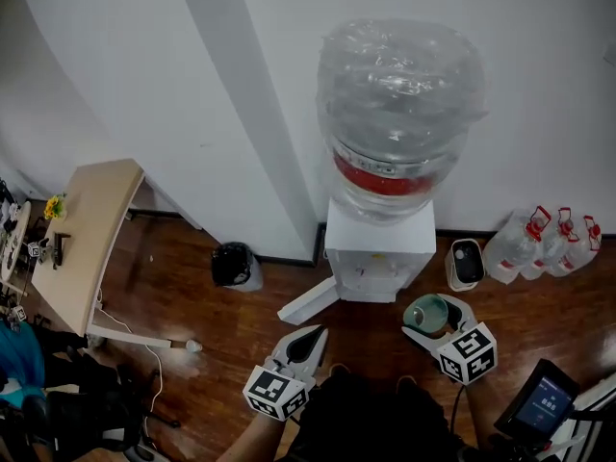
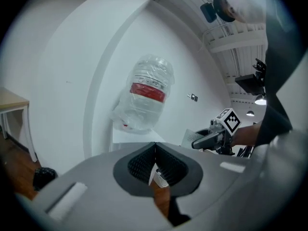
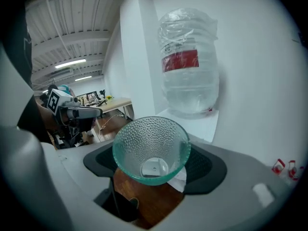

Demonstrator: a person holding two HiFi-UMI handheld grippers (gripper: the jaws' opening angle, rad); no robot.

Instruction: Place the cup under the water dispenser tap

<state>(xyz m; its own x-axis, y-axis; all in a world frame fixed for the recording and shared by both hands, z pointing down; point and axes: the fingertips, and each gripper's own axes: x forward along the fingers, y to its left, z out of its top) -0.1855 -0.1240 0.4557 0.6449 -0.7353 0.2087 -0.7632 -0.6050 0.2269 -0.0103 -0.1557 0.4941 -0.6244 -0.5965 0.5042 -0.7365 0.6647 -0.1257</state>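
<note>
A white water dispenser (image 1: 378, 248) stands against the wall with a big clear bottle (image 1: 399, 104) with a red band on top. It also shows ahead in the left gripper view (image 2: 144, 97) and the right gripper view (image 3: 187, 66). A green dimpled glass cup (image 3: 150, 147) sits upright between the pads of my right gripper (image 3: 152, 171), which is shut on it. In the head view the cup (image 1: 425, 312) hangs just right of the dispenser's front. My left gripper (image 1: 310, 337) is below and left of the dispenser, its jaws shut with nothing between them (image 2: 155, 148).
A black bin (image 1: 234, 265) stands left of the dispenser and a white panel (image 1: 308, 301) lies on the wooden floor at its foot. A small white appliance (image 1: 467, 263) and several water jugs (image 1: 544, 242) sit to the right. A wooden desk (image 1: 82, 239) is at far left.
</note>
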